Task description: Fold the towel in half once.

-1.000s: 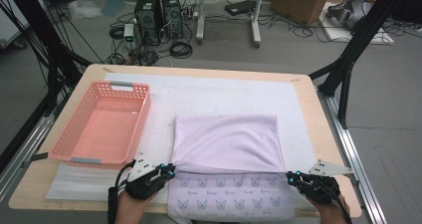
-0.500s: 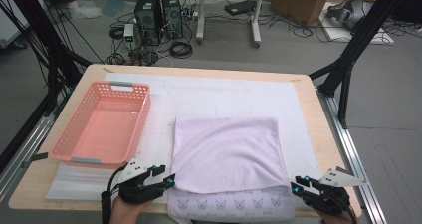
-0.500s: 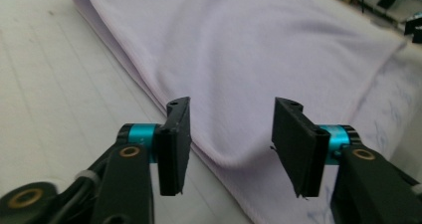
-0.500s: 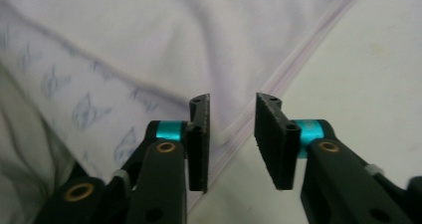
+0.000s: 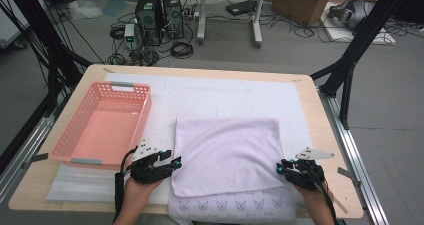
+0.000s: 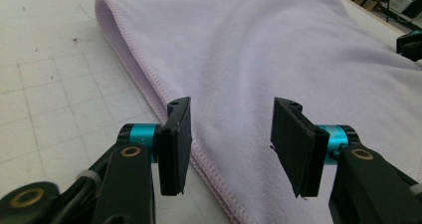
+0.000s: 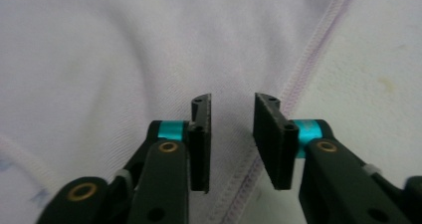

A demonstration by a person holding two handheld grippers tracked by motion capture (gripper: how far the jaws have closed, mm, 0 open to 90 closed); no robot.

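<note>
**Towel folded once, both grippers at its near corners**

The lilac towel (image 5: 227,152) lies on the white mat (image 5: 225,97), doubled over so that a printed strip of its lower layer (image 5: 235,205) shows at the table's near edge. The pink basket (image 5: 102,125) stands apart to its left.

The left gripper (image 5: 172,163) sits at the fold's near-left corner; its jaws have just been opening then easing in, and stand well apart over the hem with nothing pinched. The right gripper (image 7: 231,144) is at the near-right corner; its jaws have just been closing, a narrow gap remains over the stitched edge, and no cloth is gripped.

The step in hand looks like regrasping between folds. Next each gripper would need to slide onto its corner, catch the layers together and close firmly before lifting
</note>
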